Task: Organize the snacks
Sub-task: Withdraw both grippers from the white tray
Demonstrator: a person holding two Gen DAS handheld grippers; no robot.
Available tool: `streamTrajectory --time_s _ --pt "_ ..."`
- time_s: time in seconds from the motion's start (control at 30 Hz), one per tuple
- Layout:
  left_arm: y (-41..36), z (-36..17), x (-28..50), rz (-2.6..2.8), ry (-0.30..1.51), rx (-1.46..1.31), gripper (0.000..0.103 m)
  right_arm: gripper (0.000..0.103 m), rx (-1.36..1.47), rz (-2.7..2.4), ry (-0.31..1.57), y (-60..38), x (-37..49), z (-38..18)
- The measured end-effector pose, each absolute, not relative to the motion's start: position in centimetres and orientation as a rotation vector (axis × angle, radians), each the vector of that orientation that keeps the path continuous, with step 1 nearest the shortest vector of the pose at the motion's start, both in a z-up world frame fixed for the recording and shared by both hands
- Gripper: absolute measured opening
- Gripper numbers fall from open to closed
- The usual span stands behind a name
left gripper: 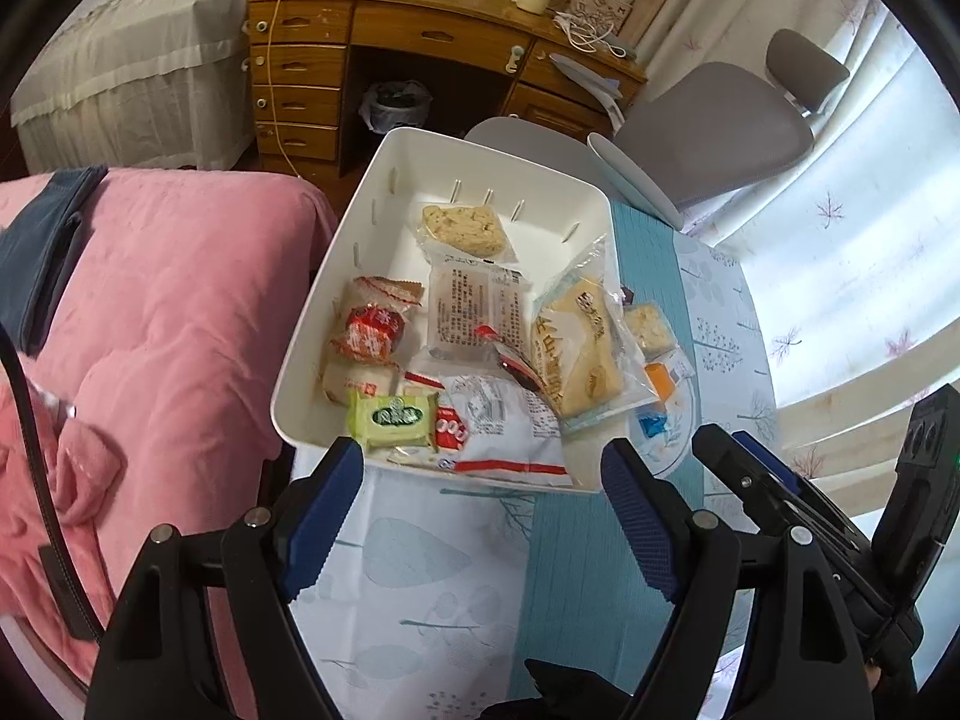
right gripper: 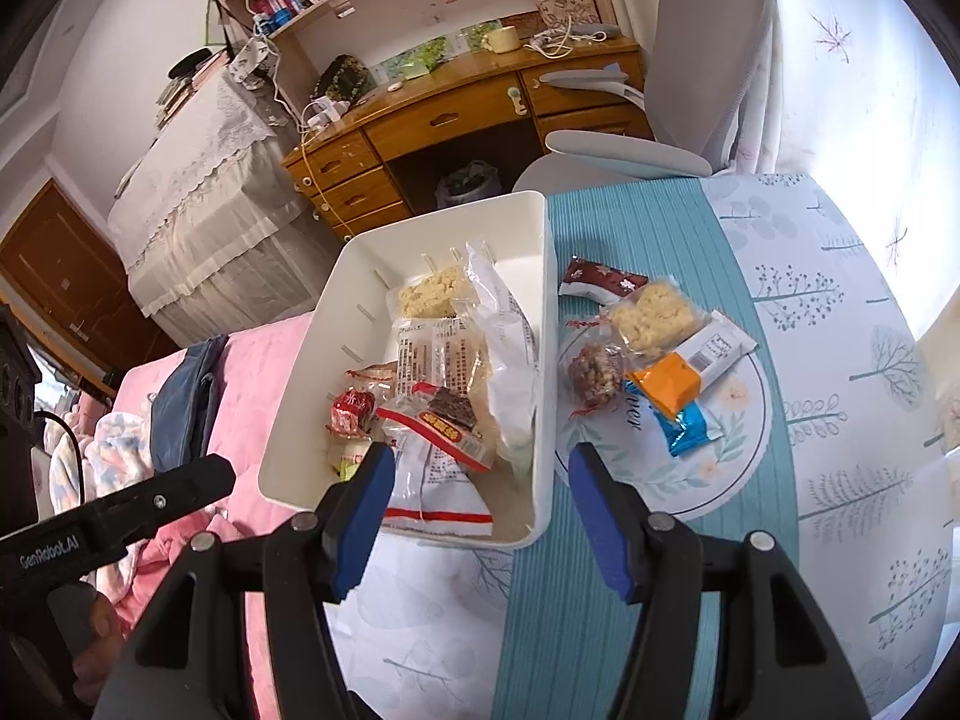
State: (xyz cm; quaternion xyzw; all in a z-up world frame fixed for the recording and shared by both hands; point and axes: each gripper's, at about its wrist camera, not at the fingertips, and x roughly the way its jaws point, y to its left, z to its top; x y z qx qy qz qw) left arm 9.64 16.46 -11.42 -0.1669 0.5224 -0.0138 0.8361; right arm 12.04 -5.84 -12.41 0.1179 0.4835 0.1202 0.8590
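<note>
Left hand-held gripper [left gripper: 483, 480]: jaws apart, nothing between the blue pads, poised above the near edge of the white bin [left gripper: 336, 324]. Right hand-held gripper [right gripper: 480, 489]: jaws likewise spread and empty, straddling the bin's near right corner.

Worktop [right gripper: 600, 600] under a leaf-print cloth with a teal stripe. Bin sits at its left edge, beside a pink bed cover [left gripper: 168, 312].

In bin: green packet [left gripper: 393, 417] at near left, white bag with red stripe [left gripper: 510, 432] at near wall, red-wrapped sweets [left gripper: 366, 333], clear printed pack [left gripper: 474, 312], pale crumbly bar [left gripper: 465, 231] farthest in.

Outside, on a round mat [right gripper: 720, 468] just right of bin: blue packet [right gripper: 690, 429], orange packet [right gripper: 666, 387], nut ball [right gripper: 594, 375], puffed-rice bar [right gripper: 651, 318], dark red wrapper [right gripper: 603, 282].

Beyond: wooden desk [left gripper: 420, 30], grey chair [left gripper: 714, 132].
</note>
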Motion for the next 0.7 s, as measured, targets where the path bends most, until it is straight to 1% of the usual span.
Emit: streamTrajectory --time_s 0.43,0.7 --pt "9.8 -11.6 6.8 0.014 1.104 -0.407 0.081 0.061 0.187 0.339 0.987 -11.1 10.1 -11.6" --pt "5.3 -12.4 5.6 0.031 1.065 -0.45 0.081 0.061 0.099 0.397 0.958 -14.6 9.0 -11.2"
